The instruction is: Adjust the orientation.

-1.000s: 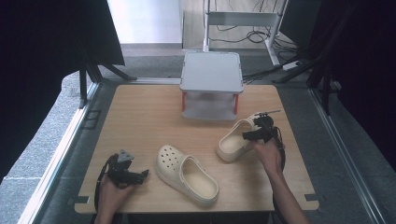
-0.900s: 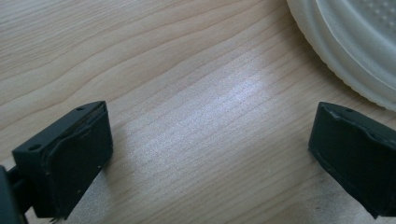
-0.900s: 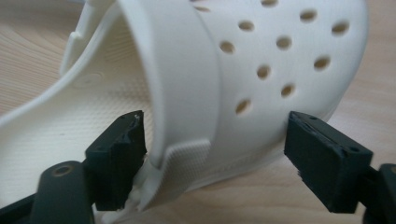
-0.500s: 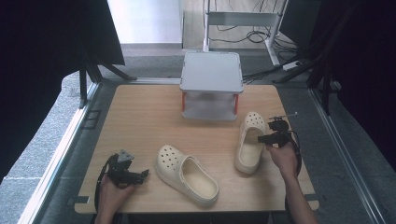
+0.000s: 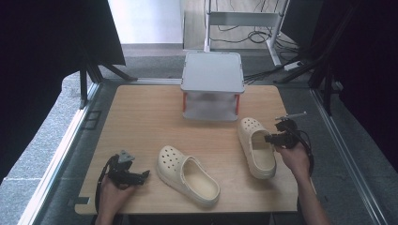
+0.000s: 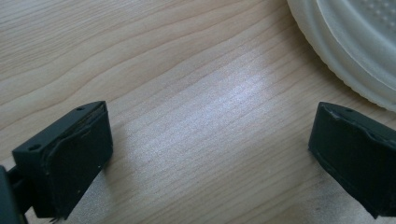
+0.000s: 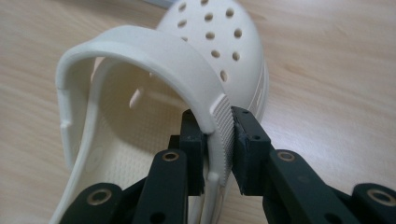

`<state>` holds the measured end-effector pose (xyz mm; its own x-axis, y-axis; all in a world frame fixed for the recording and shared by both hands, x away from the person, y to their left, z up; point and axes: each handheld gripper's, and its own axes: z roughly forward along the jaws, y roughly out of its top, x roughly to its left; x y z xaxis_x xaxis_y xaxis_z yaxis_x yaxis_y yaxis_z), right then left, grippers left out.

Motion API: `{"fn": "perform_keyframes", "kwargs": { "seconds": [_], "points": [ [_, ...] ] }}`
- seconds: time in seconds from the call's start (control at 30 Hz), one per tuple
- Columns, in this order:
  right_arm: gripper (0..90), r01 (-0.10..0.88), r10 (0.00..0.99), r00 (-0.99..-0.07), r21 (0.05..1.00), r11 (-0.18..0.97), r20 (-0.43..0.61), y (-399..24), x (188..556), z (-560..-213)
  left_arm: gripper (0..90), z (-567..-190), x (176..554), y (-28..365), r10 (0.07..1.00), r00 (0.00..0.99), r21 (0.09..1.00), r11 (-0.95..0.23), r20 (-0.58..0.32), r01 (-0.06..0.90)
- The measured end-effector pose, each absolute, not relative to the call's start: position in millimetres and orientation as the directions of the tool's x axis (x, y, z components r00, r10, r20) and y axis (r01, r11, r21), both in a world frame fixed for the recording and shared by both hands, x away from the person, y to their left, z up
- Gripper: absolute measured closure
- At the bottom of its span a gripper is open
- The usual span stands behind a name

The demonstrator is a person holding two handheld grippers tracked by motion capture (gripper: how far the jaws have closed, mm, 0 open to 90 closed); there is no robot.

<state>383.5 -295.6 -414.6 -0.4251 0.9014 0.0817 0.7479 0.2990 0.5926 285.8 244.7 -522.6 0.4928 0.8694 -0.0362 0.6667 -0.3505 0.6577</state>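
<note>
High view, from the left: left gripper (image 5: 141,175) rests gaping and empty beside the near clog (image 5: 187,175). Right gripper (image 5: 271,138), jaws just closed, pinches the far clog (image 5: 256,146) by its thin side wall (image 7: 225,135); that soft edge might flex and slip free.

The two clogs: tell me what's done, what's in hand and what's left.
Done: the right gripper is shut on the right clog, gripping its side wall. In hand: that clog, near the lidded box. Left: the other clog lies untouched beside the open left gripper; nothing looks stowed yet.
</note>
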Motion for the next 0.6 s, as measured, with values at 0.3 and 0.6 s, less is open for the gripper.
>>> {"fn": "perform_keyframes", "kwargs": {
  "seconds": [0.3,0.6],
  "points": [
    [77.0,0.676,0.821,-0.563,0.625,0.391,0.095,-262.3,380.1,-397.5,0.0,-522.7,285.9,244.7,0.87,0.493,0.658,-0.35,-0.036,0.666],
    [77.2,0.587,0.724,-0.683,0.665,0.462,0.099,-222.2,382.8,-389.8,0.0,-522.6,286.0,245.0,0.868,0.495,0.658,-0.354,-0.034,0.665]
  ]
}}
